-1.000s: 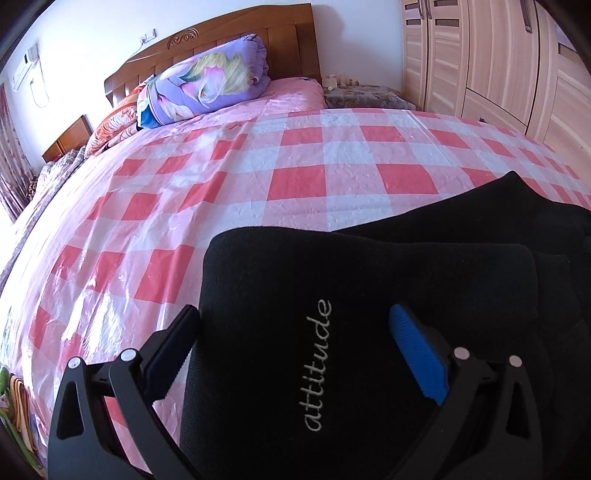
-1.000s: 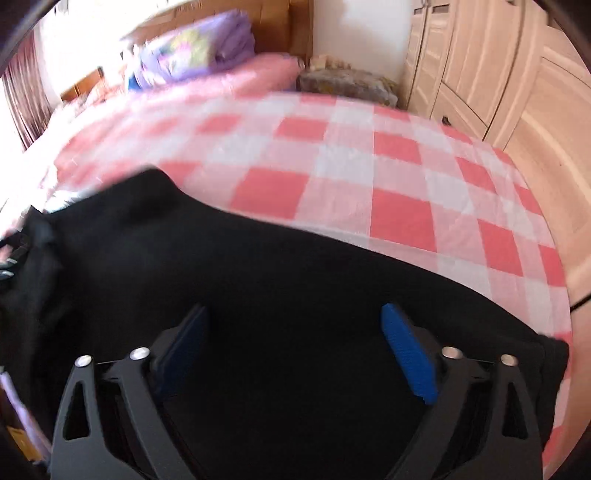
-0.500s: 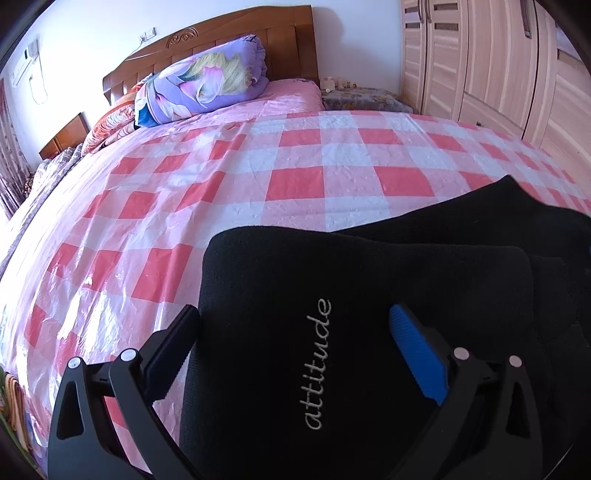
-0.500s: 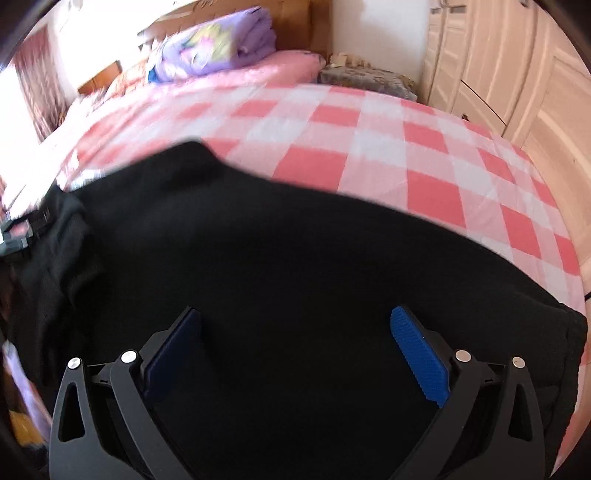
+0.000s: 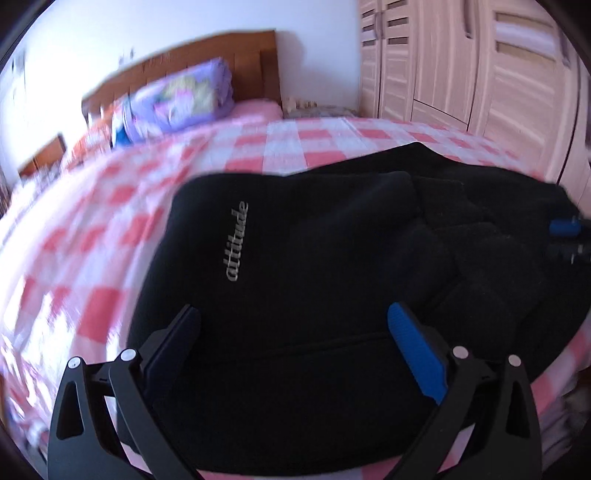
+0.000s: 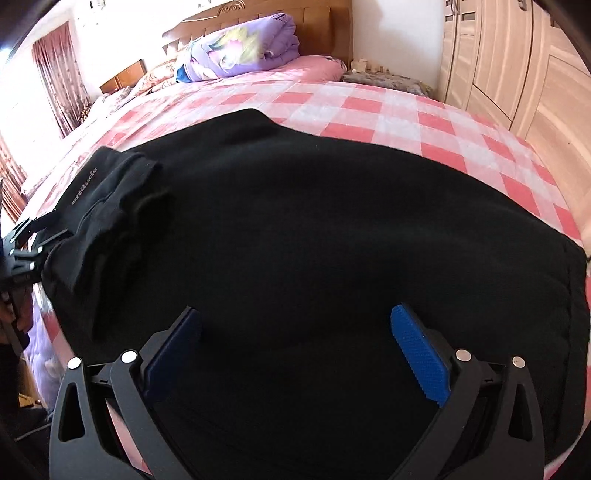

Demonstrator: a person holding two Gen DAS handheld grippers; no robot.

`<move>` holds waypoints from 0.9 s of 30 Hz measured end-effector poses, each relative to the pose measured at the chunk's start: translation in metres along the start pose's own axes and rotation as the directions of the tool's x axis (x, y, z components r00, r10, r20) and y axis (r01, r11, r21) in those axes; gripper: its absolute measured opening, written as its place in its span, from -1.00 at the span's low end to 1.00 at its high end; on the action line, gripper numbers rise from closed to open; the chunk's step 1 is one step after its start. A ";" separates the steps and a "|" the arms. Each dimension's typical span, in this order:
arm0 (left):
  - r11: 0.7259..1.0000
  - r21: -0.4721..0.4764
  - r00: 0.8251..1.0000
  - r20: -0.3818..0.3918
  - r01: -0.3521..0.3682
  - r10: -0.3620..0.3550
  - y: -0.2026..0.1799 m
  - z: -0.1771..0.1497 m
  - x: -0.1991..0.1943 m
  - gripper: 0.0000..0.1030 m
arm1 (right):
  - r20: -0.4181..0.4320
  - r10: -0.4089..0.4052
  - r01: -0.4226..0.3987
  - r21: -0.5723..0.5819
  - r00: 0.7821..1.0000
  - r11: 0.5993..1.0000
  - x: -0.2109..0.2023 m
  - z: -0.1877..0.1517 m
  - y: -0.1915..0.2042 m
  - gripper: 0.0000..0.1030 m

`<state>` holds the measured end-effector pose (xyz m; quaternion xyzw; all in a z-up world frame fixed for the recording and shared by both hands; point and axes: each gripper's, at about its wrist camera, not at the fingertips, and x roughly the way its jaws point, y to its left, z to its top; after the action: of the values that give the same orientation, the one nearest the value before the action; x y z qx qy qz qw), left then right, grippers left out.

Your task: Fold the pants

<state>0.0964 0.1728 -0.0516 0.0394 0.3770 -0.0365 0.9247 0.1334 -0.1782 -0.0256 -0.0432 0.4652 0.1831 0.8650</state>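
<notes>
Black pants (image 5: pixel 314 258) lie on a pink-and-white checked bed (image 5: pixel 92 229), with the word "attitude" stitched near one folded end. My left gripper (image 5: pixel 291 332) hovers open over that folded end, nothing between its fingers. In the right wrist view the pants (image 6: pixel 332 221) spread wide across the bed, the folded end with the lettering at the far left. My right gripper (image 6: pixel 295 332) stands open above the broad flat part. The right gripper's blue pad (image 5: pixel 563 226) shows at the right edge of the left wrist view. The left gripper's black frame (image 6: pixel 26 240) shows at the left edge of the right wrist view.
A rolled purple quilt (image 6: pixel 240 51) rests against the wooden headboard (image 6: pixel 314 22) at the far end. Light wooden wardrobe doors (image 6: pixel 517 66) run along the right side of the bed. A small cloth-covered nightstand (image 6: pixel 384 77) stands between bed and wardrobe. Dark curtains (image 6: pixel 55 74) hang left.
The left wrist view has pulled back and swung right, now blurred, showing more of the folded end. The right gripper has drawn back too, so the whole spread of the pants shows.
</notes>
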 end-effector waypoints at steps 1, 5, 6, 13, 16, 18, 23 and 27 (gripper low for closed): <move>1.000 0.000 1.000 0.002 -0.014 0.014 0.000 0.000 -0.005 0.97 | 0.003 0.008 -0.008 0.014 1.000 1.000 -0.007 -0.004 0.000 0.92; 0.997 0.075 0.998 0.057 -0.021 0.017 -0.013 -0.005 -0.033 0.97 | 0.038 0.015 -0.017 0.050 0.999 0.999 -0.021 -0.020 -0.006 0.92; 0.996 0.089 0.999 0.035 -0.024 0.021 -0.015 -0.009 -0.028 0.97 | 0.016 -0.001 0.001 0.041 1.000 0.999 -0.017 -0.027 -0.007 0.92; 0.997 0.080 1.000 0.012 0.008 -0.009 -0.010 -0.023 -0.022 0.97 | 0.041 -0.032 0.033 -0.010 0.999 0.999 -0.032 -0.044 0.002 0.92; 0.997 0.074 1.000 0.001 0.000 0.000 -0.010 -0.023 -0.025 0.97 | 0.088 -0.043 0.041 0.024 0.995 0.999 -0.051 -0.056 0.003 0.92; 0.997 0.082 1.000 0.004 -0.010 0.010 -0.011 -0.025 -0.027 0.97 | 0.092 -0.050 0.045 0.051 0.994 0.998 -0.051 -0.064 -0.003 0.92; 0.998 0.068 1.000 0.007 0.002 -0.002 -0.009 -0.027 -0.027 0.97 | 0.063 -0.116 0.118 -0.033 0.991 0.992 -0.047 -0.074 0.009 0.92; 0.998 0.066 1.000 0.005 -0.002 0.002 -0.010 -0.027 -0.028 0.97 | 0.094 -0.035 0.029 0.064 0.995 0.998 -0.062 -0.059 -0.004 0.92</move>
<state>0.0567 0.1667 -0.0523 0.0702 0.3732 -0.0483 0.9238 0.0573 -0.2136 -0.0088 -0.0150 0.4284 0.1564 0.8898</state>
